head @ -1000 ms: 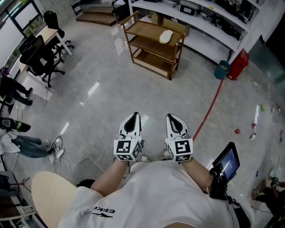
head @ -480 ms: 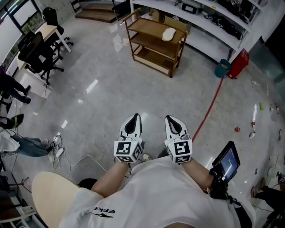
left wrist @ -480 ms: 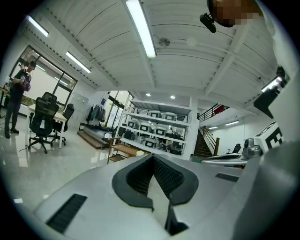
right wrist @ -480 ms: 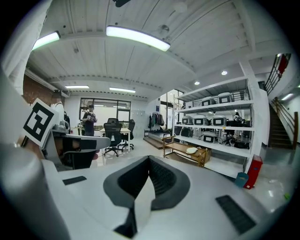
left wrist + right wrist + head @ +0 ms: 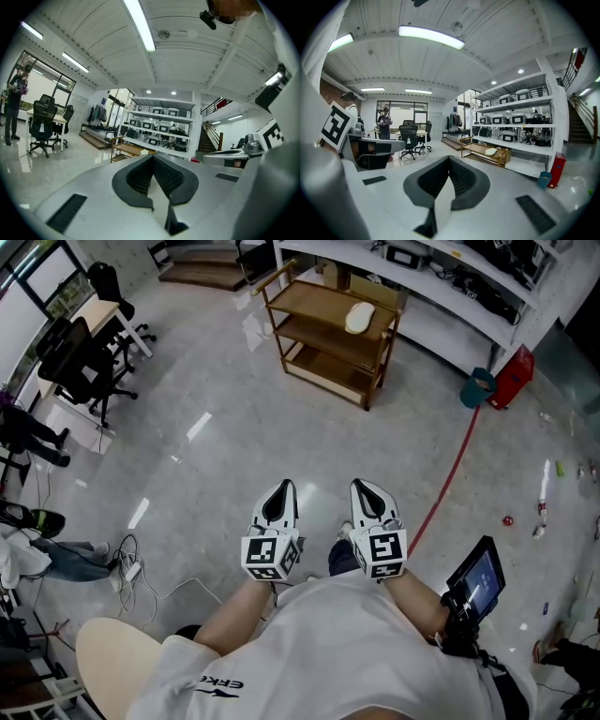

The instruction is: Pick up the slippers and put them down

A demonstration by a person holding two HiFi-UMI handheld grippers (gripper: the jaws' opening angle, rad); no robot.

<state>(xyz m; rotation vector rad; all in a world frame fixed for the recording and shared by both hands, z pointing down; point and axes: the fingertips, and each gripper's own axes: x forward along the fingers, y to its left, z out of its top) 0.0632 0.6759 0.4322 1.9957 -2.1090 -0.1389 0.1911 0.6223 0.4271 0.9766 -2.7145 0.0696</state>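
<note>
A pale slipper [image 5: 359, 317] lies on the top shelf of a wooden rack [image 5: 330, 343] far ahead across the floor; it also shows small in the right gripper view as the slipper [image 5: 490, 151]. My left gripper [image 5: 279, 491] and right gripper [image 5: 366, 490] are held side by side close to my body, both pointing toward the rack. Each has its jaws shut with nothing between them. The left gripper [image 5: 152, 157] and right gripper [image 5: 448, 158] views confirm the closed tips. Only one slipper is visible.
A red cable [image 5: 450, 470] runs over the grey floor to the right. A teal bin [image 5: 478, 388] and a red box [image 5: 516, 373] stand by long white shelving [image 5: 441, 306]. Black office chairs [image 5: 80, 362] and a desk are at the left. A screen [image 5: 476, 579] is strapped near my right arm.
The view has shifted forward a little toward the wooden rack. Both grippers stay shut and side by side in front of my body.
</note>
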